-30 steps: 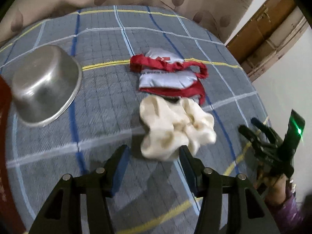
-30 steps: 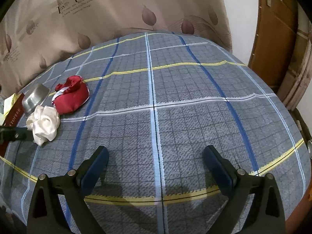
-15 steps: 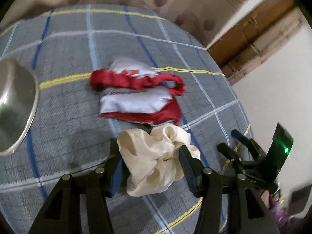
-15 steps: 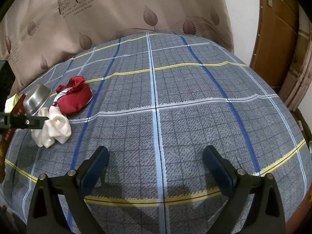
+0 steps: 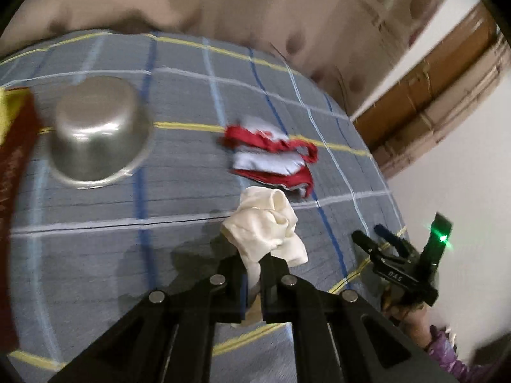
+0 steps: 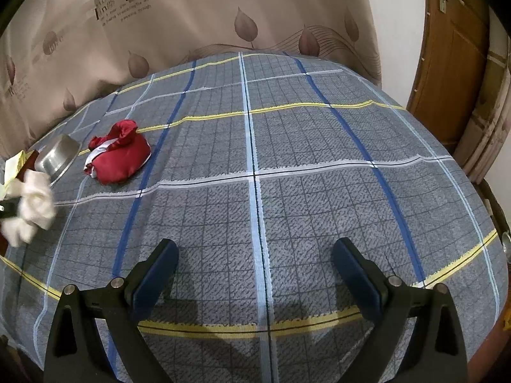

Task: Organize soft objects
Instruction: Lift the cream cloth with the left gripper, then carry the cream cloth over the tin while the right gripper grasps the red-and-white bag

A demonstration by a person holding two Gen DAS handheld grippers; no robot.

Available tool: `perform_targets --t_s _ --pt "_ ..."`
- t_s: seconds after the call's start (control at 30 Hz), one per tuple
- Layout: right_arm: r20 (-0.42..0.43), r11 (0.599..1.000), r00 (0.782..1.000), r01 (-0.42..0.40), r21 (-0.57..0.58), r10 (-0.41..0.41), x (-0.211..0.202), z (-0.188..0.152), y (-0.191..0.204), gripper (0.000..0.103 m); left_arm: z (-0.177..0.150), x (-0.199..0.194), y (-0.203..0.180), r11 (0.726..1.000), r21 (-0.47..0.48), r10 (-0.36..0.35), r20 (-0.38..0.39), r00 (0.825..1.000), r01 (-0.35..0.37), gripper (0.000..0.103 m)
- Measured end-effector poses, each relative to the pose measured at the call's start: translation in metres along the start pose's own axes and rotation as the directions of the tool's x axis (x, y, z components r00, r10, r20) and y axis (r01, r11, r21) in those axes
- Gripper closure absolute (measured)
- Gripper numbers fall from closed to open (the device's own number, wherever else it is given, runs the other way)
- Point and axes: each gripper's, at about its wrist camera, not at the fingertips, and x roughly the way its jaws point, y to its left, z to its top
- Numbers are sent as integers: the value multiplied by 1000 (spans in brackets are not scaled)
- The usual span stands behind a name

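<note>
My left gripper is shut on a cream-white soft cloth scrunchie and holds it lifted above the plaid blanket. The same cloth shows at the far left of the right wrist view, blurred. A red and white satin pouch lies on the blanket beyond it; it also shows in the right wrist view. My right gripper is open and empty, over the near middle of the blanket; it shows in the left wrist view.
An upturned steel bowl sits left of the pouch; it also shows in the right wrist view. A dark red box with yellow trim is at the left edge. A leaf-print curtain hangs behind. A wooden door is at the right.
My left gripper has closed on the white cloth and lifted it off the blanket, swinging left so the bowl is in full view. The right gripper has hardly moved.
</note>
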Motion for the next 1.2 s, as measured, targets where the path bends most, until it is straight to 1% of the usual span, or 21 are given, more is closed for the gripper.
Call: perform_targets --t_s 0.07,0.17,0.3,0.43,0.57,0.63,0.73,0.77,0.83,0.97,1.07,1.1,1.2 --pt "-2 1000 1000 10 -3 -10 0 0 1 5 -1 -16 10 1000 -18 16 20 1000 -16 98" --pt "-6 1000 1000 25 -12 -25 1 -1 3 5 -2 -33 20 999 -42 24 42 999 -22 98" --pt "-11 999 999 43 -25 -44 2 -2 6 5 -1 -42 23 999 -50 18 59 998 -15 98" --pt "-14 998 999 53 -31 -53 2 -2 6 5 8 -52 26 999 -47 14 83 996 -10 98" --pt "-15 998 998 55 -33 -56 2 -2 7 5 22 -67 32 998 -69 21 141 990 -11 98" --pt "-16 998 998 58 -35 -59 3 -2 7 5 30 -78 38 996 -91 30 179 983 -14 98" --pt "-16 998 998 59 -35 -60 3 -2 7 5 44 -96 50 992 -127 55 241 969 -25 98" --pt "-16 998 998 59 -35 -60 3 -1 7 5 50 -105 57 989 -142 69 266 962 -32 98" --pt "-13 997 998 61 -39 -61 3 -1 7 5 59 -117 67 985 -168 87 295 952 -38 97" --pt "-14 997 998 67 -39 -67 4 -1 7 5 68 -149 91 972 -224 148 365 919 -67 97" --pt "-17 997 997 70 -40 -71 5 -1 6 5 61 -173 110 956 -271 218 404 888 -112 97" --pt "-18 997 997 70 -40 -71 5 -1 6 5 57 -178 116 951 -286 228 410 883 -113 97" --pt "-13 996 997 76 -42 -77 4 -2 7 5 34 -196 137 927 -359 269 427 863 -111 97"
